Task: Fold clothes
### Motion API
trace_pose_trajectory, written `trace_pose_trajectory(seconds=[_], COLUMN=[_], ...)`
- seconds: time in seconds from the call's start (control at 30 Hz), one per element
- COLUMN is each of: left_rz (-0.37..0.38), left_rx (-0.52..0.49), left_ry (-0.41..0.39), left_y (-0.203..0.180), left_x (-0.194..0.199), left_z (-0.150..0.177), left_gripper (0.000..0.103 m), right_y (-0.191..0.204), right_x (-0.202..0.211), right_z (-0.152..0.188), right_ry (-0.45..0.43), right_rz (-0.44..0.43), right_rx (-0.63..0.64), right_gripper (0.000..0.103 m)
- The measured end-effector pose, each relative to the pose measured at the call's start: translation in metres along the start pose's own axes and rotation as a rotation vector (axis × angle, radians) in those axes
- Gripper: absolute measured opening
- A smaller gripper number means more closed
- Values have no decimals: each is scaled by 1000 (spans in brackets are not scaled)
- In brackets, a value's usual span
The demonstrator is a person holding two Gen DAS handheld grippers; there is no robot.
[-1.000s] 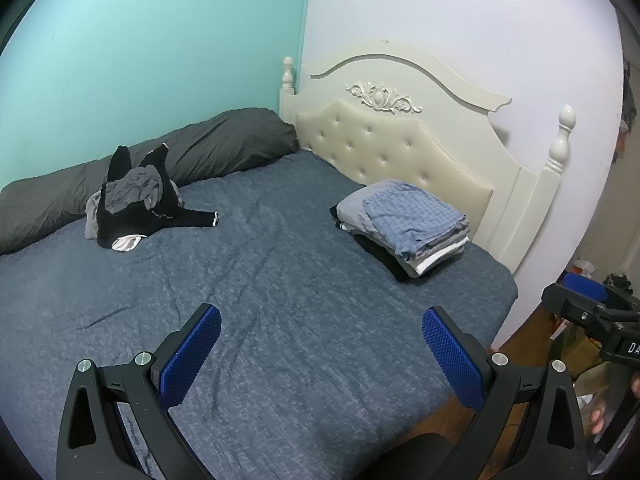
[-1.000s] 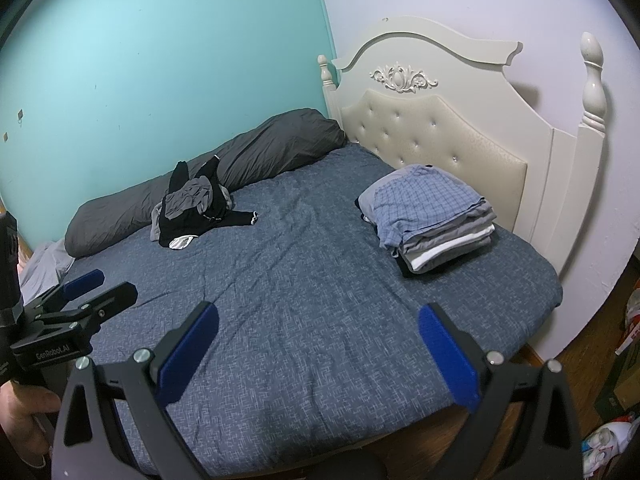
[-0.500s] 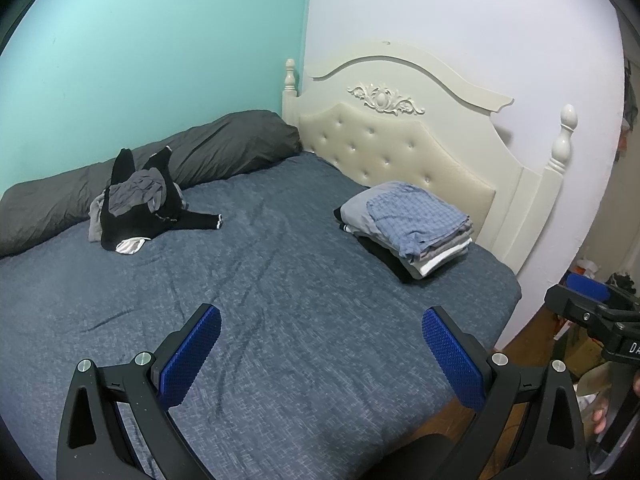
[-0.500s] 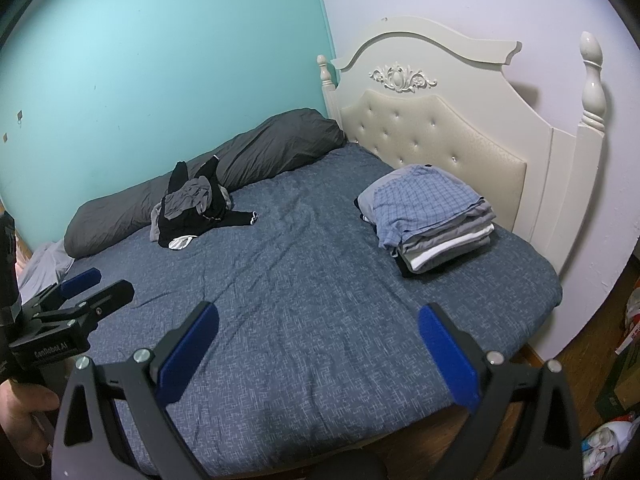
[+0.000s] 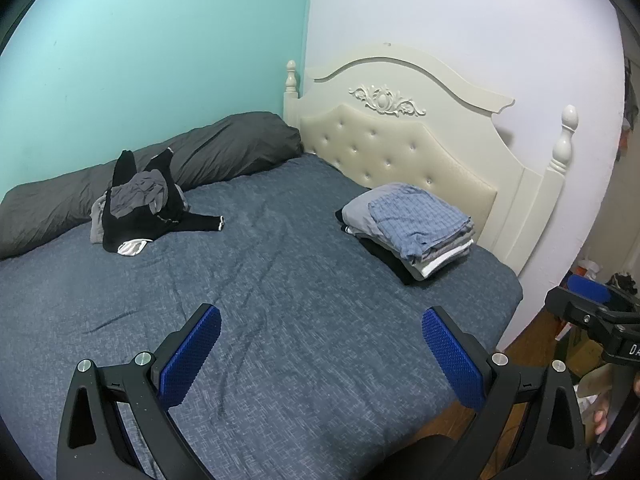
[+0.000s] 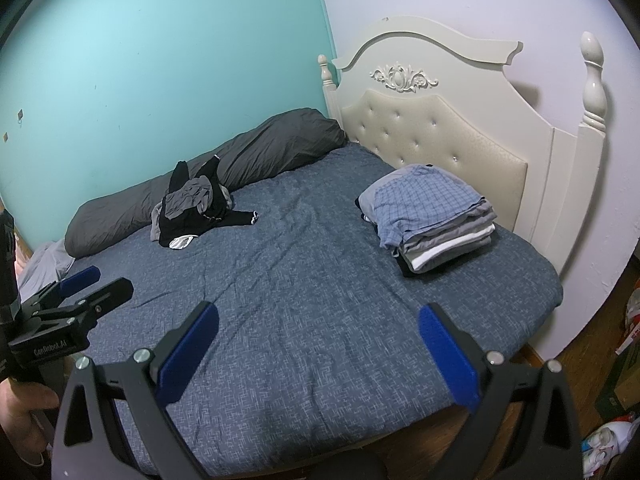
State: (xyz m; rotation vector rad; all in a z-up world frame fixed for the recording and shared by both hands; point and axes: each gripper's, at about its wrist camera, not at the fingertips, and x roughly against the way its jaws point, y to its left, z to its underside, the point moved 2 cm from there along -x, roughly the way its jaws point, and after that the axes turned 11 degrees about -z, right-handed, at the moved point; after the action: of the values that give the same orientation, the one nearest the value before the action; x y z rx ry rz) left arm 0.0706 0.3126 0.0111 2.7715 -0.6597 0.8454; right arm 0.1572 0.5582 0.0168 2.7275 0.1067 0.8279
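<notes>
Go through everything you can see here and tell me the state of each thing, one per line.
Left gripper: open, empty, above the bed.
Right gripper: open, empty.
Pile of clothes: crumpled, unfolded, by the pillow.
Stack of clothes: folded, near the headboard.
Pillow: lying along the wall.
Bed cover: spread, slightly wrinkled.

We see a bed (image 5: 280,320) covered by a blue-grey speckled sheet. At its head stands a cream headboard (image 5: 400,140) with a tufted panel and a carved ornament (image 5: 386,100), and turned posts at both ends. A long dark grey pillow (image 5: 200,160) lies along the far edge of the bed against a turquoise wall (image 5: 160,48). Behind the headboard is a white wall (image 5: 460,20). Below the bed's near corner we see wooden floor (image 6: 580,364) with some boxes and clutter (image 6: 616,384).
</notes>
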Motion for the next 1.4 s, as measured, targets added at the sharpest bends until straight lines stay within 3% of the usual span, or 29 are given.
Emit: trace_pose_trajectory(seconds=[1.4], left_rz=[-15], left_rx=[4], left_ry=[-2], left_y=[5], left_x=[-2], left_z=[-3], left_gripper=[103], right_y=[4], right_x=[-5], right_z=[-2], right_ry=[4], right_rz=[-6], right_rx=[6], right_gripper=[101])
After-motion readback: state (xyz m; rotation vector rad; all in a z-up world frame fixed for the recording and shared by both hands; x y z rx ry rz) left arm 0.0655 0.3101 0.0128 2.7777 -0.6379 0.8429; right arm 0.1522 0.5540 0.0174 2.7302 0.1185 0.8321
